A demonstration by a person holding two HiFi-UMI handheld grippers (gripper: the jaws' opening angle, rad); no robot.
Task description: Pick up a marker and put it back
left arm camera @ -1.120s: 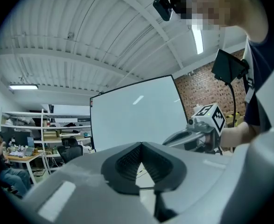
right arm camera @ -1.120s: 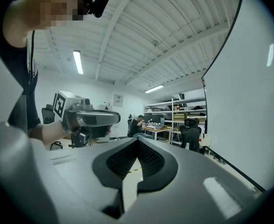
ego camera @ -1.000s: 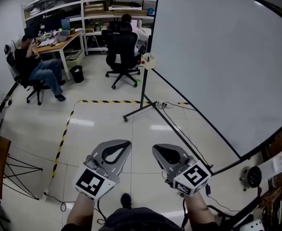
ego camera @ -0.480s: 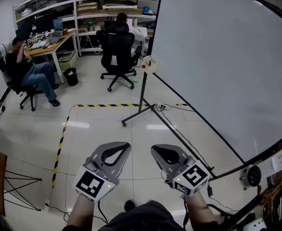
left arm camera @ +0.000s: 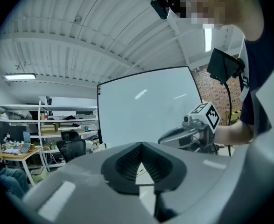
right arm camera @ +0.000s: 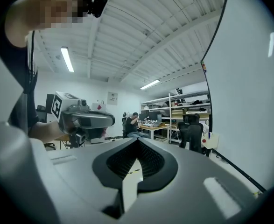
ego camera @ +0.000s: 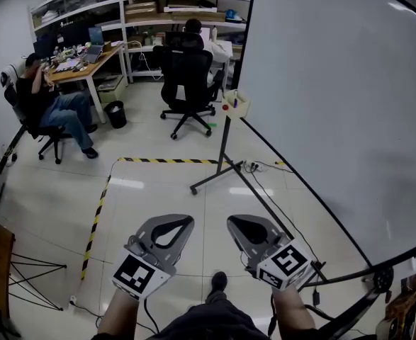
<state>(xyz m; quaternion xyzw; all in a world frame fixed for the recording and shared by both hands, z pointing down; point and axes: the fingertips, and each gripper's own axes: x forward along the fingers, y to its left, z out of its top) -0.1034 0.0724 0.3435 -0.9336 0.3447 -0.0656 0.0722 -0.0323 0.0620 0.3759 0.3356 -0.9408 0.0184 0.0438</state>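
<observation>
Pale glossy floor (ego camera: 158, 190) fills the head view, crossed by a strip of yellow-and-black tape (ego camera: 169, 161). A large whiteboard (ego camera: 335, 83) on a stand takes up the right side. Far off stand shelves (ego camera: 165, 6), a black office chair (ego camera: 188, 76) and a worktop (ego camera: 80, 62) on the far left, where a person (ego camera: 48, 101) sits. A small pale box (ego camera: 237, 105) hangs at the whiteboard's left edge, well apart from both grippers; what it holds is too small to tell here. The left gripper (ego camera: 185, 220) and the right gripper (ego camera: 232, 222) are held near, side by side and apart, both pointing far. Neither touches anything.

Looking along the left gripper, its jaws are clenched at the tips, with nothing between them. The whiteboard stands beyond them, and the right gripper shows on the right.

Looking along the right gripper, its jaws are likewise closed and empty, and the left gripper shows on the left. At the far right the box hangs on the whiteboard's edge. A thin blue piece, seemingly the marker (right arm camera: 208, 135), stands in the box with its long axis upright. It is too small to tell which end is up.
</observation>
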